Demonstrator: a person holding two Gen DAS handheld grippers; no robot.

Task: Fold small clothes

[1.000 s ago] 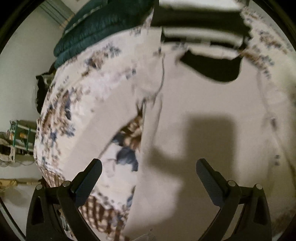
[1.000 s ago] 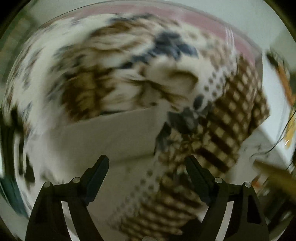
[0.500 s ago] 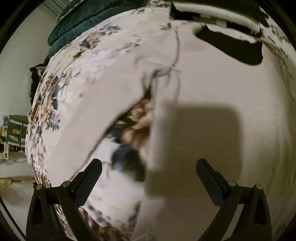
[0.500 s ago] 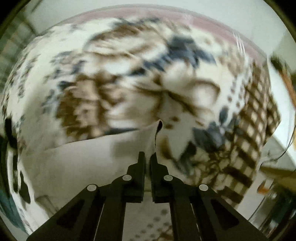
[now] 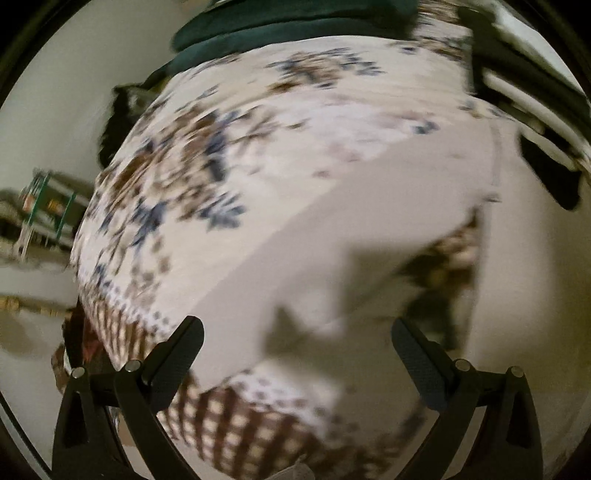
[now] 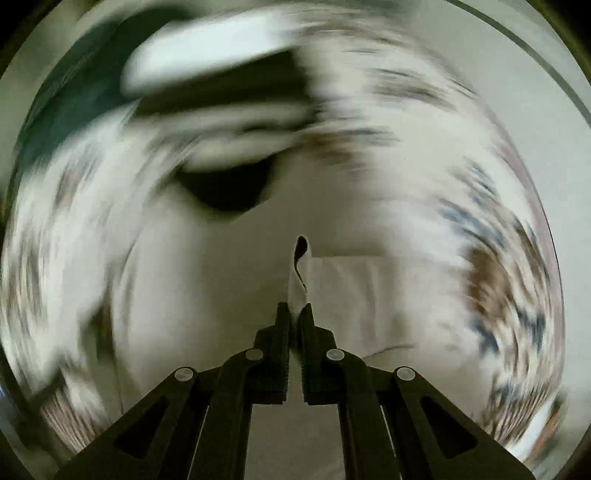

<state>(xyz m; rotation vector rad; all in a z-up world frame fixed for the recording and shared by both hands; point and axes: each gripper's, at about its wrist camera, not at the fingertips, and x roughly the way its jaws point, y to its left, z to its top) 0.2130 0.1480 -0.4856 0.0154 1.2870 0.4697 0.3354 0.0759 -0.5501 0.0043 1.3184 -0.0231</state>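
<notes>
- Your work surface is a bed under a floral sheet (image 5: 207, 173): white ground, brown and blue flowers, and a brown checked border (image 5: 236, 424) along its near edge.
- Around the bed you have a pale wall (image 5: 62, 122) on the left of the left view, with a green rack (image 5: 48, 206) low against it, too blurred to read.
- A dark green quilt (image 5: 295, 22) lies bunched at the far end of the bed.
- A black-and-white striped cloth (image 5: 532, 96) sits on the sheet at the upper right of the left view.
- The garment (image 5: 332, 236), plain off-white, lies spread over the middle of the sheet, with a gap in it showing the pattern beneath.
- Your left gripper (image 5: 295, 358) hangs above the garment with its jaws spread wide and nothing between them; its shadow falls on the cloth.
- Your right gripper (image 6: 295, 314) is clenched on a raised fold of the garment (image 6: 369, 288), the edge pinched up between the pads. The rest of that view is heavily smeared.
</notes>
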